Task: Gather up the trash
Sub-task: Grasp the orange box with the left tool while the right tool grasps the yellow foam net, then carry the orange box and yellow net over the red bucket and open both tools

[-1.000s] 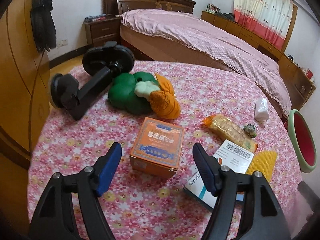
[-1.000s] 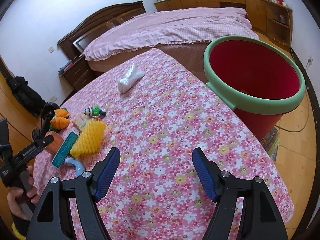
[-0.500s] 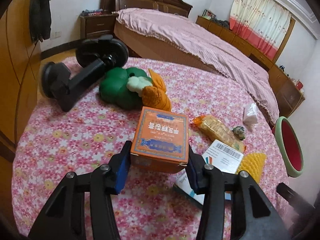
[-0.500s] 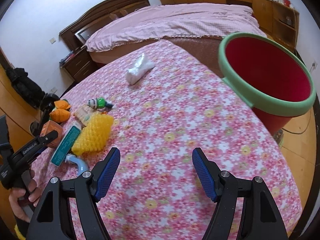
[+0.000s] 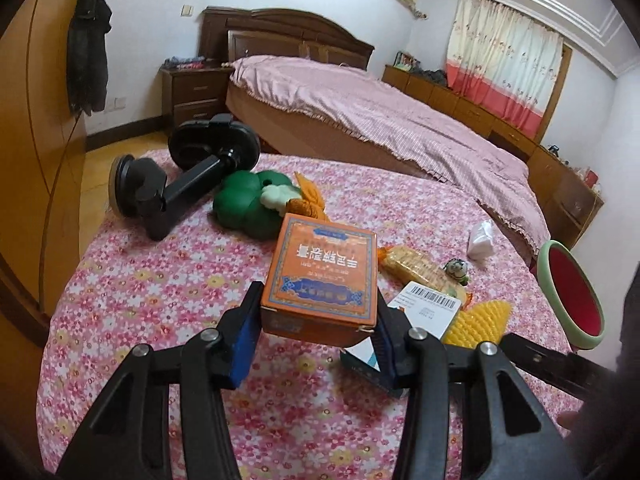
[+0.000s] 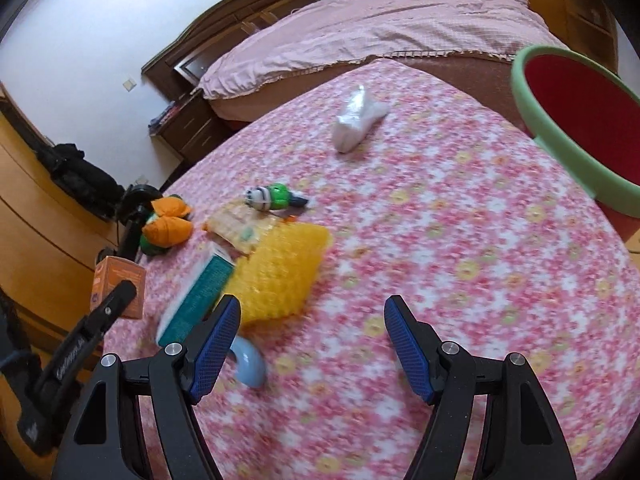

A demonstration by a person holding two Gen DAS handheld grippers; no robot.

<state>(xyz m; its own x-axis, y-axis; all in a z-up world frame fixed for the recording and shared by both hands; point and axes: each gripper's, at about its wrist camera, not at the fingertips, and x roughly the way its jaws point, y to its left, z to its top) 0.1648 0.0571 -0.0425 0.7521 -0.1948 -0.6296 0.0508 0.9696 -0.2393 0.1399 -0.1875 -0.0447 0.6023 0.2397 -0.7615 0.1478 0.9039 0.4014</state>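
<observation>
My left gripper (image 5: 318,326) is shut on an orange carton (image 5: 324,276) and holds it just above the flowered tablecloth (image 5: 160,280); the same orange carton (image 6: 118,280) shows at the left of the right wrist view. My right gripper (image 6: 312,334) stands open above the cloth, nothing between its blue pads (image 6: 214,348). Just ahead of it lie a yellow foam net (image 6: 280,272), a teal-edged box (image 6: 196,300) and a pale blue curved piece (image 6: 250,364). A snack wrapper (image 5: 416,266) and a crumpled white tissue (image 6: 358,120) lie farther off.
A red bin with a green rim (image 6: 580,120) stands off the table's right edge. A black suction mount (image 5: 180,176), a green and orange plush (image 5: 256,204) and a small green toy (image 6: 274,198) lie on the table. A bed (image 5: 360,120) stands behind.
The left jaws closed on the orange carton and lifted it off the cloth. The right gripper, still open, swung left toward the yellow net, and the bin slid to the right edge.
</observation>
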